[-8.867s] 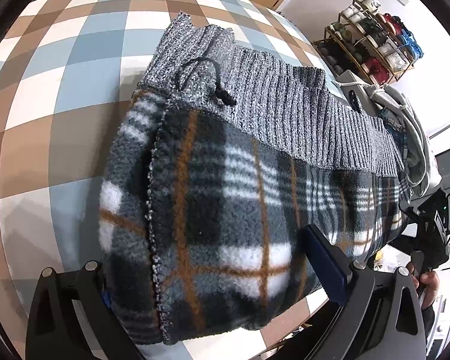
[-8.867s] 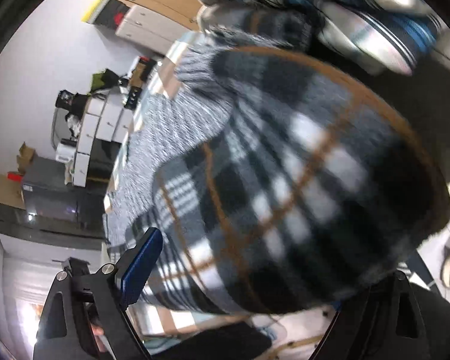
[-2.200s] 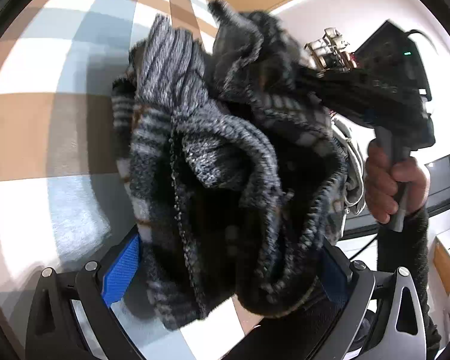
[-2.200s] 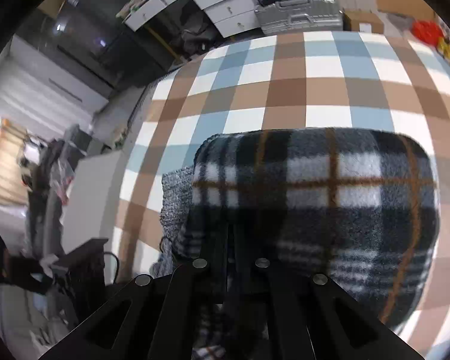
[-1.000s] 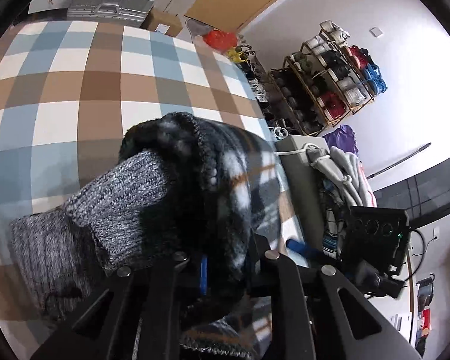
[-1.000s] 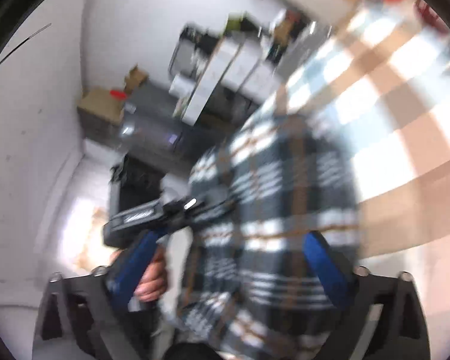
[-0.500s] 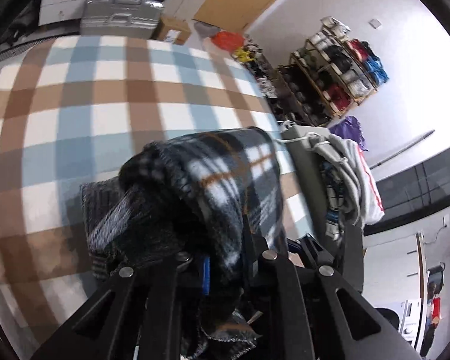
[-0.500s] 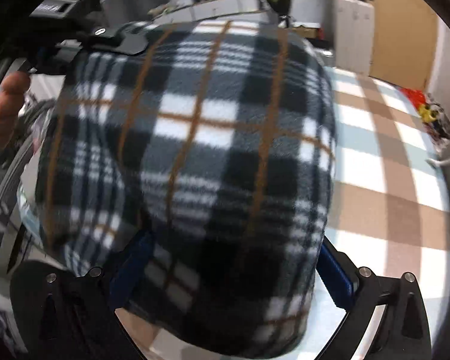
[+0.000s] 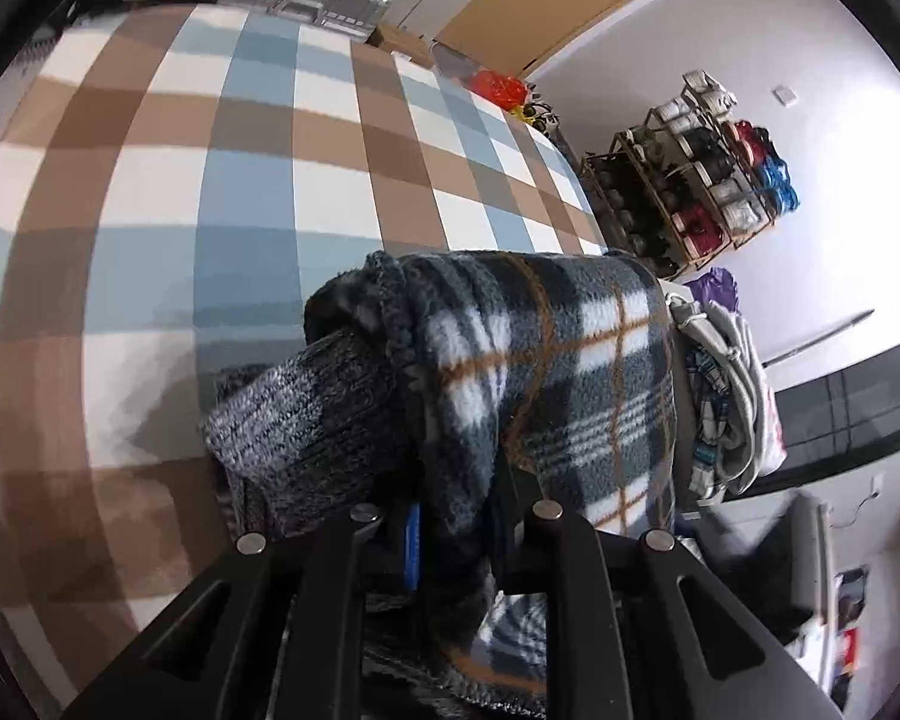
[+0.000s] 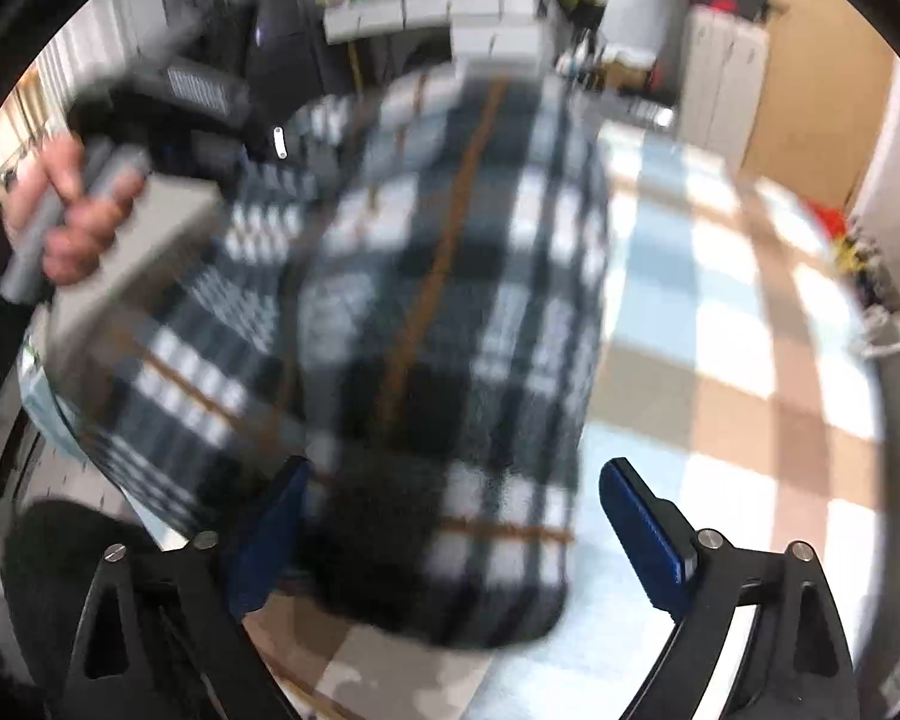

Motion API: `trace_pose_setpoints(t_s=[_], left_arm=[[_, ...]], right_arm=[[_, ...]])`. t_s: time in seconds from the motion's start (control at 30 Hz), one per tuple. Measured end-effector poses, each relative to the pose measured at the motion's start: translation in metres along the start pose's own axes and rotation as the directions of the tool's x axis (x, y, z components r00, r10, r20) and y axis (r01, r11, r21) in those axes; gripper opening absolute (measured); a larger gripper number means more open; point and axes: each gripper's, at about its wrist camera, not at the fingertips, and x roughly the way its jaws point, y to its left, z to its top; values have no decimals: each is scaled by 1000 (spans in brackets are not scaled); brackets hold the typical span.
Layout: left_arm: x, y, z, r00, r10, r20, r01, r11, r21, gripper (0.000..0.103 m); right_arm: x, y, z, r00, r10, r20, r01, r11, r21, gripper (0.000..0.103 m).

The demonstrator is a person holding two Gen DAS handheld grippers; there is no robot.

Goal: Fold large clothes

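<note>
A folded plaid fleece garment [image 9: 558, 372] with a grey knit waistband [image 9: 306, 414] is held over the checked tablecloth [image 9: 258, 180]. My left gripper [image 9: 456, 528] is shut on the garment's edge, the fleece pinched between its fingers. In the right wrist view the same plaid garment [image 10: 450, 324] is blurred and fills the middle. My right gripper [image 10: 456, 516] is open, its blue-padded fingers [image 10: 642, 522] on either side of the bundle's near end. The hand holding the left gripper [image 10: 72, 216] shows at the upper left there.
A pile of other clothes [image 9: 732, 396] lies at the table's right side. A shoe rack [image 9: 696, 180] stands by the far wall. Drawers and boxes [image 10: 450, 12] stand behind the table in the right wrist view.
My right gripper has pulled back slightly from the bundle and its jaws now stand clear of the fleece. My left gripper still pinches the garment and has tilted a little.
</note>
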Motion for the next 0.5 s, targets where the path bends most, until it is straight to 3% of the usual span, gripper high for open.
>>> trace_pose_setpoints(t_s=[0.07, 0.13, 0.2, 0.23, 0.27, 0.3, 0.37, 0.5], left_arm=[[-2, 4, 1, 1000, -16, -5, 16, 1000, -15, 13], [-2, 8, 2, 999, -31, -11, 31, 999, -20, 13], [-2, 8, 2, 999, -39, -12, 39, 999, -25, 14], [-2, 8, 3, 999, -43, -16, 42, 999, -28, 14], [-2, 8, 3, 999, -45, -19, 44, 998, -34, 14], [-4, 10, 4, 999, -45, -20, 44, 998, -38, 16], [-9, 9, 6, 999, -26, -21, 25, 999, -38, 18], [-28, 6, 13, 999, 39, -8, -39, 997, -65, 28]], right_arm=[[-28, 15, 3, 989, 104, 109, -101, 994, -27, 95], [-37, 39, 4, 972, 189, 141, -177, 980, -92, 95], [-28, 74, 6, 965, 243, 100, -221, 955, -197, 91], [-22, 86, 5, 963, 256, 78, -235, 948, -214, 78], [-9, 94, 6, 959, 279, 41, -265, 940, -215, 57], [8, 100, 7, 953, 301, -22, -299, 935, -191, 52], [39, 99, 14, 939, 333, -86, -341, 934, -105, 54], [49, 104, 18, 926, 369, -75, -373, 927, -43, 55]])
